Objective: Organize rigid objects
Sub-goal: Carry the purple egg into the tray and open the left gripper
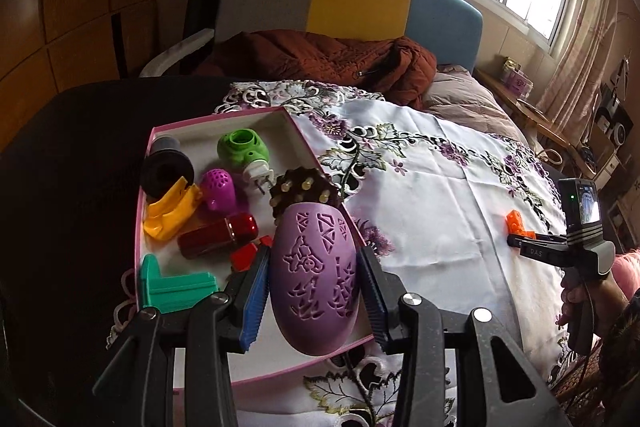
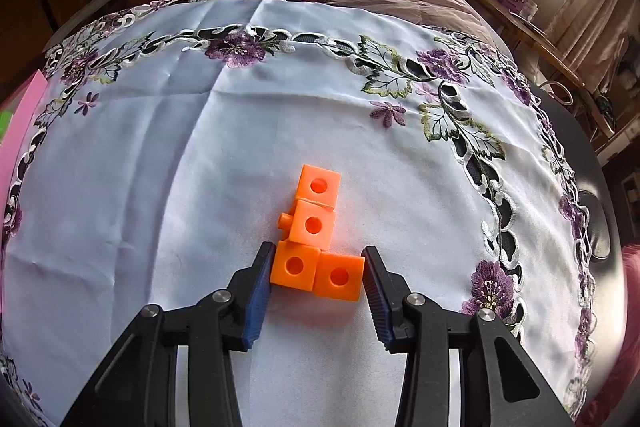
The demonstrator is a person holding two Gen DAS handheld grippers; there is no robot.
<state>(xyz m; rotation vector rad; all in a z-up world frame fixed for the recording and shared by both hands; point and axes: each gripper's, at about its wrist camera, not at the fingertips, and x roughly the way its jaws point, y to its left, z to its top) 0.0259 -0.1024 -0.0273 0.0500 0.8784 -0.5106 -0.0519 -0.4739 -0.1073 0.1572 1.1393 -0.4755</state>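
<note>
- My left gripper (image 1: 314,291) is clamped on the purple brush (image 1: 314,279), bristle end forward, above the near right part of the pink box (image 1: 224,117).
- In the box I see a green plug (image 1: 242,151), yellow piece (image 1: 170,213), red bottle (image 1: 218,235) and teal bracket (image 1: 172,285).
- My right gripper (image 2: 318,277) is closed on the near pair of cubes in the orange blocks (image 2: 316,231), which rest on the cloth (image 2: 160,147).

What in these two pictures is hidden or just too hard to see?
- Left wrist view: the lower end of the purple egg-shaped thing is partly covered by the left fingers gripping it.
- Left wrist view: small red pieces in the pink box sit behind those fingers.
- Left wrist view: the orange block piece is small, partly behind the right gripper.
- Right wrist view: the box is cut off at the left edge.
</note>
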